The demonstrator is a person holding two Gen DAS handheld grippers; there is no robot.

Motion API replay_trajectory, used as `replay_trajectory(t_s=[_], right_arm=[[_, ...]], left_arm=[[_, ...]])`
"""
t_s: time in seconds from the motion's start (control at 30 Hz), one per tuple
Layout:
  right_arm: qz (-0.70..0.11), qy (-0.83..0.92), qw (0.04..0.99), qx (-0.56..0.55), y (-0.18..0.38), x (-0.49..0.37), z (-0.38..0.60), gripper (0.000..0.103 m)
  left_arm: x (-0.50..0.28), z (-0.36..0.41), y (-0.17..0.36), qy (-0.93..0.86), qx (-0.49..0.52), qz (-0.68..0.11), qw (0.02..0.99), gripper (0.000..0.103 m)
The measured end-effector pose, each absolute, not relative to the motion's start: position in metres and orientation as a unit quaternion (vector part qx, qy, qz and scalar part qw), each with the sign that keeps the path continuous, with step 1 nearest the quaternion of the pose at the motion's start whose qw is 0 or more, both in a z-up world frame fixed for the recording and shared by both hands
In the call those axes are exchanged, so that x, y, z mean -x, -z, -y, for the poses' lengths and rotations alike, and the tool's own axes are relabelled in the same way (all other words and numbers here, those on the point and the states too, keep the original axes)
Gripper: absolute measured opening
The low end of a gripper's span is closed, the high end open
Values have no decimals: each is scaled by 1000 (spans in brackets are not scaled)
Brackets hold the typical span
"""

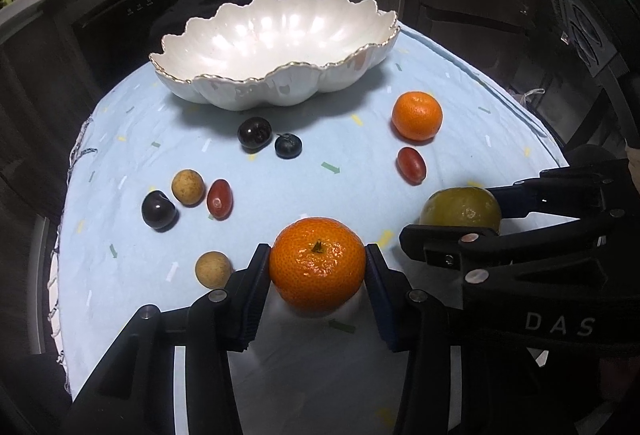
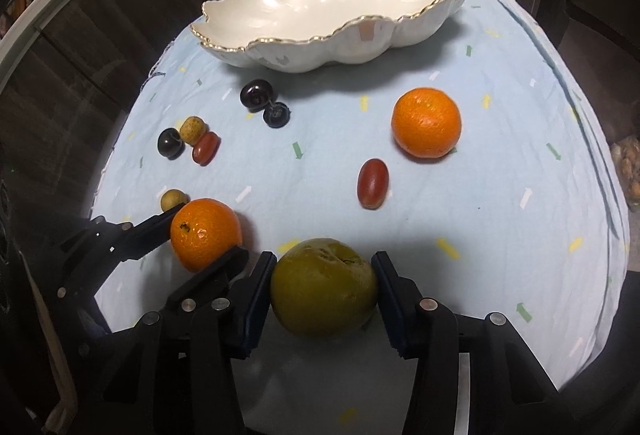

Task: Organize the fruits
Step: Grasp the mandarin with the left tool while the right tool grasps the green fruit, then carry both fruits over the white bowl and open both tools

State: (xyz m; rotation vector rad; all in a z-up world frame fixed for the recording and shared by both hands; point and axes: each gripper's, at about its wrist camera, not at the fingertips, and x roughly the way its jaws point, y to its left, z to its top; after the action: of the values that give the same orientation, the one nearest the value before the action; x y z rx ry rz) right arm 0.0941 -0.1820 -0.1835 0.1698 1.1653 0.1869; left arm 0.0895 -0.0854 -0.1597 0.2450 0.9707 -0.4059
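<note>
Left gripper (image 1: 318, 269) clamped on orange mandarin (image 1: 318, 266), right gripper (image 2: 323, 285) clamped on green fruit (image 2: 324, 287); bowl (image 1: 276, 73) lies dead ahead of both, you lift and carry forward

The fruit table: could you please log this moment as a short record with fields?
bowl: white scalloped bowl, no fruit inside
left gripper: shut on near orange
right gripper: shut on green fruit
loose on cloth: far orange, two red grapes, three dark fruits, two tan fruits
placed so far: nothing
</note>
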Motion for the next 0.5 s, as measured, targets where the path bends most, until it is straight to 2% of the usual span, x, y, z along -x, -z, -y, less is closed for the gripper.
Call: replay_trajectory(t_s=[0.5], right_arm=[[-519,-80,848,-68,156,-89,184,50]], left_arm=[[-93,70,135,162,-98,-446,875,46]])
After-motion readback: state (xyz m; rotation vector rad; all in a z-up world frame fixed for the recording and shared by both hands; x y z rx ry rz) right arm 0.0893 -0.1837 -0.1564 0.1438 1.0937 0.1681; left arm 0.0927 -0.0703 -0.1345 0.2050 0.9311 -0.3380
